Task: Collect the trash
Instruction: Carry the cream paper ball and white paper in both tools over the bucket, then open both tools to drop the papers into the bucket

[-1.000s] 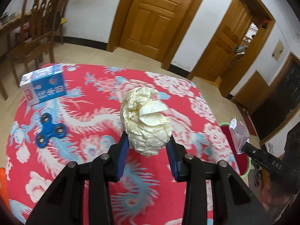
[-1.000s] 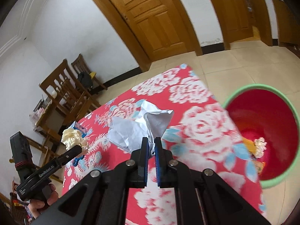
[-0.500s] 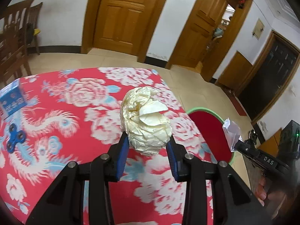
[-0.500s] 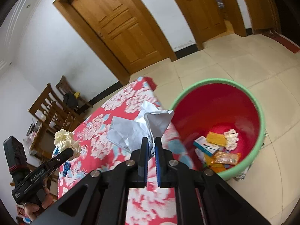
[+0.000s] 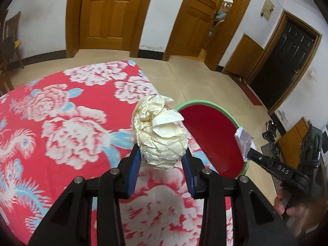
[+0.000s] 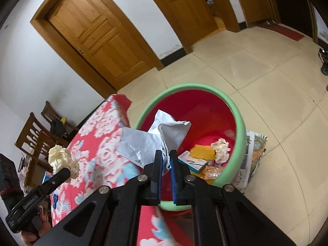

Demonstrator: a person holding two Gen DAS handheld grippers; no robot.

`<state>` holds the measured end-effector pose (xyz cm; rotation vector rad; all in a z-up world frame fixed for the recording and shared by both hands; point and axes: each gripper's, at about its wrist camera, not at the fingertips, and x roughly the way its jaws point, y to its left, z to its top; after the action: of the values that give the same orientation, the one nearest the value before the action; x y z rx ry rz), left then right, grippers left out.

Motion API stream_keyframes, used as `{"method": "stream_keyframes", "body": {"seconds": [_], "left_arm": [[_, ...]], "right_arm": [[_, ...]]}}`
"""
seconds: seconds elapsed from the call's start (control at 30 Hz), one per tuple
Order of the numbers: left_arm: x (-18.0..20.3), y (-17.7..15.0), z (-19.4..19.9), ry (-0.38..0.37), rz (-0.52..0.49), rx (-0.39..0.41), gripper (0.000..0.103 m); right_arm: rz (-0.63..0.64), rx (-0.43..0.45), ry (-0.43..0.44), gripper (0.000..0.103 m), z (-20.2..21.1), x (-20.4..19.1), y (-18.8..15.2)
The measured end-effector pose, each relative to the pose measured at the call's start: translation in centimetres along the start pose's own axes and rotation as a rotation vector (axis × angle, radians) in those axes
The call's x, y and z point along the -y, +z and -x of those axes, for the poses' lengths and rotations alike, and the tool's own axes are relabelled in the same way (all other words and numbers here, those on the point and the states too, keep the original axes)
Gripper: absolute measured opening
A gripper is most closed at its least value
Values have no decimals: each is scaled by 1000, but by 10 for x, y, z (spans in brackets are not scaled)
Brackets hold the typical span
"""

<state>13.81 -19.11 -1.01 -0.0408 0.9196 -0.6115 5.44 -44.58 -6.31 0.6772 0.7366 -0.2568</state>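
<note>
My left gripper [image 5: 162,157] is shut on a cream crumpled paper ball [image 5: 160,135], held over the red flowered tablecloth [image 5: 61,123] near its right edge. My right gripper [image 6: 166,160] is shut on a white crumpled paper [image 6: 155,139] and hangs over the near rim of the red bin with a green rim [image 6: 235,110]. The same bin [image 5: 213,141] shows just right of the cream ball in the left wrist view, with the right gripper [image 5: 249,150] and its white paper [image 5: 244,139] above it. The left gripper [image 6: 68,170] with the cream ball [image 6: 61,160] appears at lower left of the right wrist view.
Inside the bin lie a blue-white box [image 6: 191,162], a yellow packet [image 6: 203,153] and a cream wad [image 6: 220,149]. Newspaper [image 6: 252,157] lies on the tiled floor under the bin. Wooden chairs [image 6: 37,135] stand beyond the table, wooden doors [image 5: 106,14] along the wall.
Both grippers have travelled right along the table toward the bin, each keeping its paper. The right gripper now hangs over the bin's rim; the blue box and spinner have left the left view.
</note>
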Motion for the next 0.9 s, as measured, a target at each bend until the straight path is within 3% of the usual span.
{"method": "stream_keyframes", "body": {"seconds": [0.13, 0.27, 0.9], "left_arm": [[12, 3, -14, -6, -23, -21, 39], [22, 6, -27, -10, -47, -37, 39], [81, 10, -87, -73, -205, -111, 39]], "right_arm": [[-6, 0, -18, 10, -4, 6, 1], [-5, 9, -43, 23, -5, 12, 3], [-12, 61, -71, 27, 17, 35, 5]]}}
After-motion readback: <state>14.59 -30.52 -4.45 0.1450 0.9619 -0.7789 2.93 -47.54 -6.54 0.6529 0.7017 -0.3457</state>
